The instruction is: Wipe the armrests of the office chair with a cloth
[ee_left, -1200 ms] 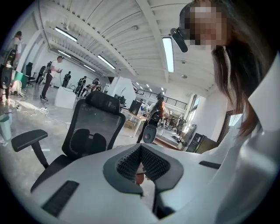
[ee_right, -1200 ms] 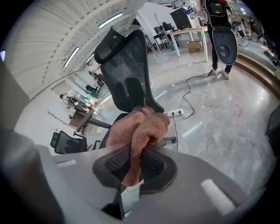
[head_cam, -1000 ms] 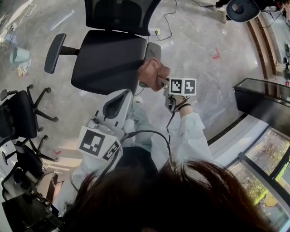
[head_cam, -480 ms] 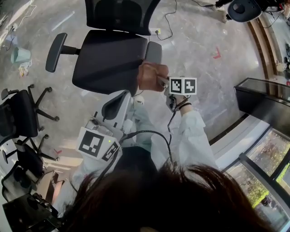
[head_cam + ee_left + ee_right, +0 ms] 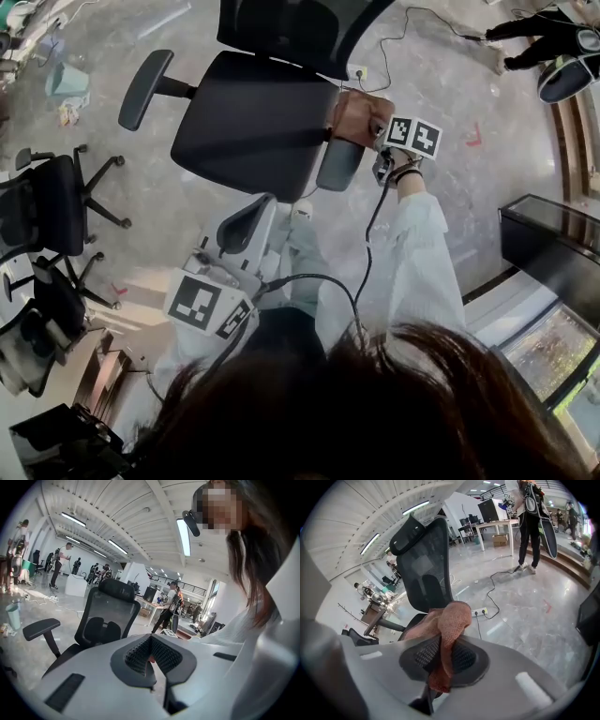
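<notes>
A black office chair [image 5: 253, 122] stands on the floor ahead of me, its mesh backrest [image 5: 426, 564] upright. My right gripper [image 5: 375, 127] is shut on a pinkish-brown cloth [image 5: 359, 117], which lies over the back end of the chair's right armrest [image 5: 339, 167]. In the right gripper view the cloth [image 5: 451, 620] is bunched between the jaws and hangs below them. The left armrest [image 5: 145, 89] is bare. My left gripper [image 5: 246, 223] is held low near my body, away from the chair, shut on nothing, with the chair [image 5: 108, 616] seen beyond it.
Other black office chairs [image 5: 56, 216] stand at the left. A power strip with a cable [image 5: 356, 72] lies on the floor behind the chair. A teal bin [image 5: 66, 80] is at far left, a dark cabinet [image 5: 553, 244] at right. People stand farther off [image 5: 61, 564].
My right gripper has carried the cloth from the front part of the right armrest to its back end. The left gripper has stayed put.
</notes>
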